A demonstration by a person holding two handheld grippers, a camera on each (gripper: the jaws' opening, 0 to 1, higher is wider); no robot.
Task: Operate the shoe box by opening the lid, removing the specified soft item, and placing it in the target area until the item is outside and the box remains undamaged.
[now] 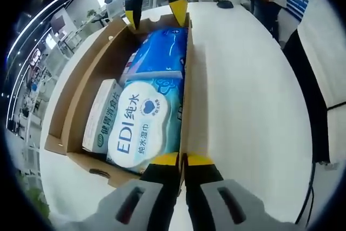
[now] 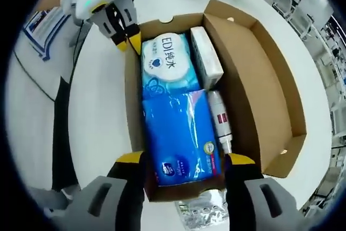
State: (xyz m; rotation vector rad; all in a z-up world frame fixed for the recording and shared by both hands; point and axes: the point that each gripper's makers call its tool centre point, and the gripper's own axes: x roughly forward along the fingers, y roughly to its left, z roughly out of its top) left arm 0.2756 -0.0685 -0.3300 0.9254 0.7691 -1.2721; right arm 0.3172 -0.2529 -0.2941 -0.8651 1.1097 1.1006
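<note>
**A:** Where did things stand with the shoe box (image 2: 270,87)?

**B:** It sat on the white desk (image 2: 102,117) with its lid already swung open to one side. The left tool (image 1: 183,159) had its yellow-tipped jaws nearly together, pinching the near end of the box's side wall. The right tool (image 2: 184,159) stood wide, its jaws straddling the opposite end of the box, gripping nothing.

**A:** And the soft item?

**B:** Still inside. I counted four things in the box: one blue plastic tissue pack (image 2: 175,133) at the right tool's end, one wet wipes pack (image 2: 165,66) with a white oval label beyond it, one white carton (image 2: 207,58) along the lid side, and one small white bottle (image 2: 220,120) lying beside the blue pack. A clear packet (image 2: 203,212) lay on the desk outside, just past the box end.

**A:** Which would you call the soft one?

**B:** I couldn't say from the task wording; both film-wrapped packs looked squashy. Either should be light and yielding, but the glossy wrap looked slippery, so a shallow pinch might slide off.

**A:** Where to grip, then?

**B:** My guess: across the blue pack's near end, where it lay right between the open jaws, biting deep enough to gather the wrap. It sat snug against the cardboard wall, so I'd lift straight up to spare the box.
</note>
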